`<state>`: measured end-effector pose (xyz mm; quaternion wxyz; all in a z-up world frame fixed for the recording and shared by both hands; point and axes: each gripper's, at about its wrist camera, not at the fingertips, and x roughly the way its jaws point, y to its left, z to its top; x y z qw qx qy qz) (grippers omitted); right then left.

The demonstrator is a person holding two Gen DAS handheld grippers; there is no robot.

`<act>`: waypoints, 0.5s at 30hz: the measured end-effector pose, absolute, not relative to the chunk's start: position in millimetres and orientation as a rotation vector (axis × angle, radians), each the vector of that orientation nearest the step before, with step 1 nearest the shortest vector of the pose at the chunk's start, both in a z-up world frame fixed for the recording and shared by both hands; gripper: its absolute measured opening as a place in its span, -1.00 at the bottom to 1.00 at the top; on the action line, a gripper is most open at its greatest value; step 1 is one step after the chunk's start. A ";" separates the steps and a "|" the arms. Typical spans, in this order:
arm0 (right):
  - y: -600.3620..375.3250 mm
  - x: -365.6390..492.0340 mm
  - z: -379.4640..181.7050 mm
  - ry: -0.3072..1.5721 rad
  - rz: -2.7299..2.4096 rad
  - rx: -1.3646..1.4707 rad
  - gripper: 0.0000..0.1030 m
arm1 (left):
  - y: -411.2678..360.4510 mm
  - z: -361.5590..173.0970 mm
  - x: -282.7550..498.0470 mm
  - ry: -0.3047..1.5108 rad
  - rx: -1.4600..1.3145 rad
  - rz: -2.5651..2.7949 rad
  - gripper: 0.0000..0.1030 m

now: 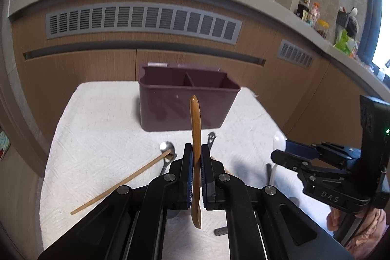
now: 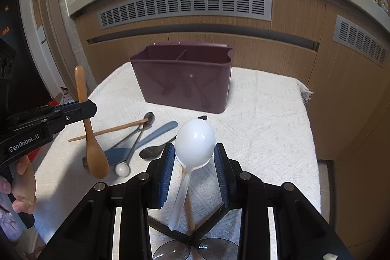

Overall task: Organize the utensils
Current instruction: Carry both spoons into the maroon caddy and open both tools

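Observation:
My left gripper (image 1: 196,157) is shut on a wooden spoon (image 1: 195,138) and holds it upright above the white cloth (image 1: 97,138); the spoon also shows in the right wrist view (image 2: 91,135), bowl down. My right gripper (image 2: 195,155) is shut on the bowl of a white plastic spoon (image 2: 195,143), lifted off the cloth. A purple two-compartment utensil holder (image 1: 186,101) stands at the back of the cloth, ahead of both grippers, and shows in the right wrist view (image 2: 182,79).
On the cloth lie a wooden chopstick (image 2: 109,129), metal spoons (image 2: 149,117), a blue-grey spoon (image 2: 156,134), a dark spoon (image 2: 152,152) and a small white-ended utensil (image 2: 122,169). Wooden cabinets with grey vents (image 1: 143,21) stand behind. The cloth's right edge (image 2: 307,94) drops off.

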<state>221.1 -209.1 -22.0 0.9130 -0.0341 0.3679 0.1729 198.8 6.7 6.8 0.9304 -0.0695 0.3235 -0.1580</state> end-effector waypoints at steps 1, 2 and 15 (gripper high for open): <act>-209.4 219.3 -18.4 0.750 0.362 -0.069 -0.42 | 6.1 11.7 196.8 0.650 -0.143 -0.330 -0.88; -209.7 217.5 -14.6 0.741 0.368 -0.069 -0.42 | 6.4 16.0 195.3 0.639 -0.145 -0.332 -0.88; -214.4 232.8 93.4 0.449 0.310 -0.103 -0.42 | 10.0 131.1 222.4 0.355 -0.106 -0.338 -0.88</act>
